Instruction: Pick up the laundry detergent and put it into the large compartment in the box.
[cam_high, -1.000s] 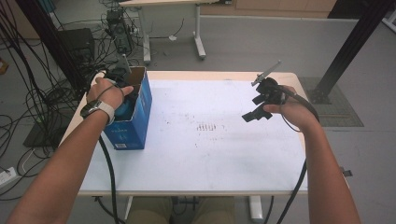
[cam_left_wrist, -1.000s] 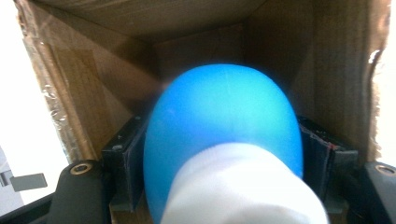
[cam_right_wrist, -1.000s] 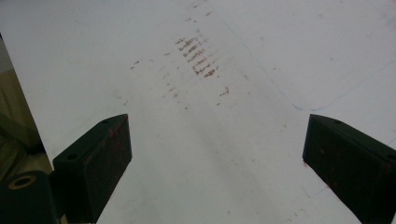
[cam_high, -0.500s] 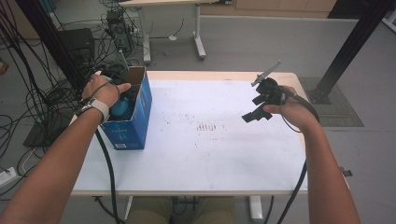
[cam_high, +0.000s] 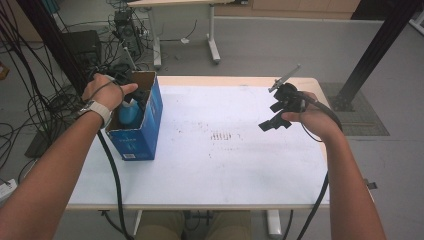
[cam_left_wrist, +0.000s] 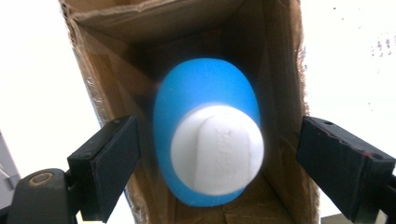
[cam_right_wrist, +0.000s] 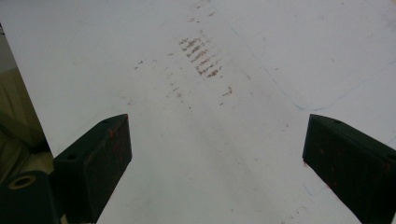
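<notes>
Bottle (cam_left_wrist: 208, 149) stands upright inside the box (cam_high: 142, 135) at the worktop's (cam_high: 215, 165) left edge, white cap (cam_left_wrist: 217, 149) up, blue body below. Left tool (cam_left_wrist: 217, 154) sits over the box mouth, jaws either side of the bottle with clear gaps, not touching; they've just been opening. Left hand (cam_high: 102, 92) is above the box. Right tool (cam_high: 274, 121) hangs over the worktop's right side, jaws wide apart, nothing between them, stained surface underneath.
</notes>
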